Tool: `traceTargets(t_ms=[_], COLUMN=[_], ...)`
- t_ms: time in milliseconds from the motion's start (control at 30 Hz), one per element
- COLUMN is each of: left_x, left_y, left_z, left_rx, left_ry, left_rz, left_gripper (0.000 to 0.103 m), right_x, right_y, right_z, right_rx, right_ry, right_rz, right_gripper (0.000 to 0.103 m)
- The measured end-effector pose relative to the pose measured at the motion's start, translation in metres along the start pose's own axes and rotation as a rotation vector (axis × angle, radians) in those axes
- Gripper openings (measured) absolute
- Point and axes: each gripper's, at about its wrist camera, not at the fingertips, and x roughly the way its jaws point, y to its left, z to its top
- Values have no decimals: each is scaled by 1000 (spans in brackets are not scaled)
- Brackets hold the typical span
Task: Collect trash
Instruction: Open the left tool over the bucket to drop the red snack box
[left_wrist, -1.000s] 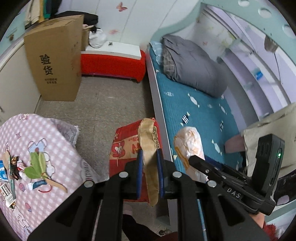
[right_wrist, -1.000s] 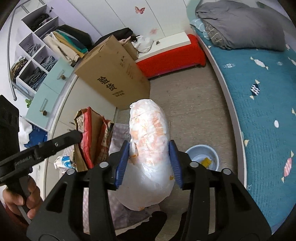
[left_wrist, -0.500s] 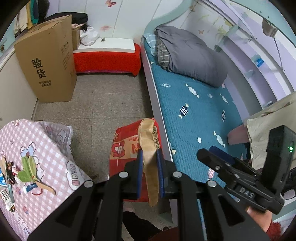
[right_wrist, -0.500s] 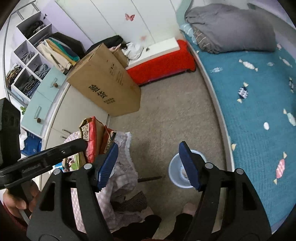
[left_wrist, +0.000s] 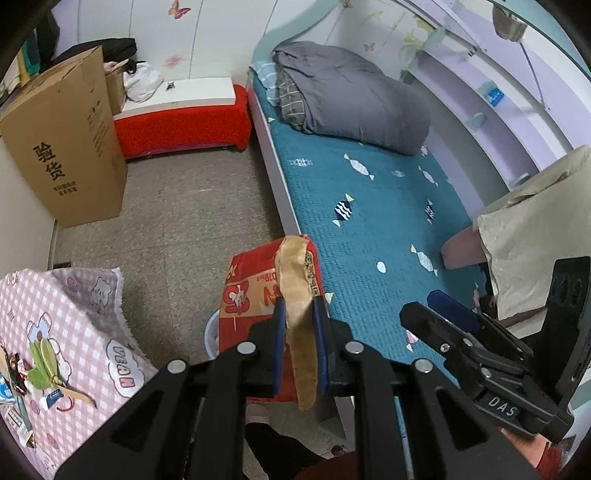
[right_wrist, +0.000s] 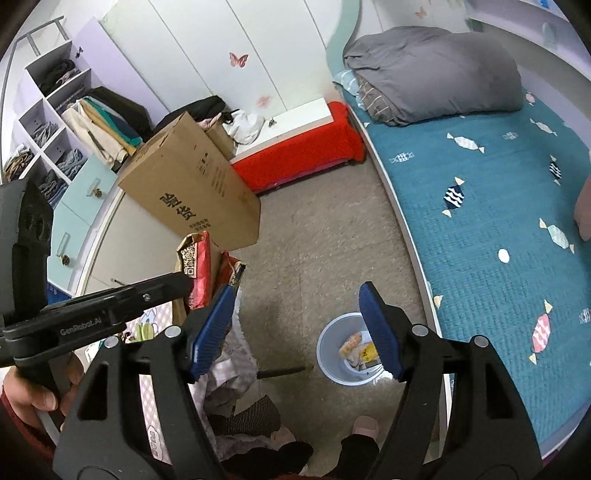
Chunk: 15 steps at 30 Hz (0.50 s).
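My left gripper (left_wrist: 298, 306) is shut on the brown paper rim flap (left_wrist: 295, 266) of a red printed bag (left_wrist: 251, 291), which hangs over the floor between the table and the bed. The same bag (right_wrist: 199, 266) shows in the right wrist view beside the left gripper's fingers (right_wrist: 162, 288). My right gripper (right_wrist: 297, 295) is open, with nothing between its blue pads. It hovers above a small blue bin (right_wrist: 332, 343) on the floor, which holds pale and yellow wrappers (right_wrist: 356, 349). The right gripper (left_wrist: 424, 304) also appears over the bed edge.
A table with a pink checked cloth (left_wrist: 55, 295) at the left carries leaves and wrappers (left_wrist: 40, 365). A tall cardboard box (left_wrist: 66, 147) and a red bench (left_wrist: 184, 125) stand farther back. The teal bed (left_wrist: 369, 221) runs along the right. My feet (right_wrist: 364, 428) are below.
The white plastic bag that sat between the right gripper's pads a second ago is gone from them, and those jaws have spread wide. The left gripper has shifted sideways with the red bag.
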Motion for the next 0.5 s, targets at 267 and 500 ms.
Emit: traceTargets(t_ms=[267,500], left_x=[3,-7], left_y=[-5,-1], left_z=[2,-6], left_rx=[-10,-30], left_ry=[8,-16], left_rz=[-9,23], left_gripper=[51,65], right_x=[-13,-15], right_y=[-5,-6], right_z=[1,-5], right_rx=[25,28], right_ry=[-41,-30], right_rz=[0,2], right_gripper=[70,70])
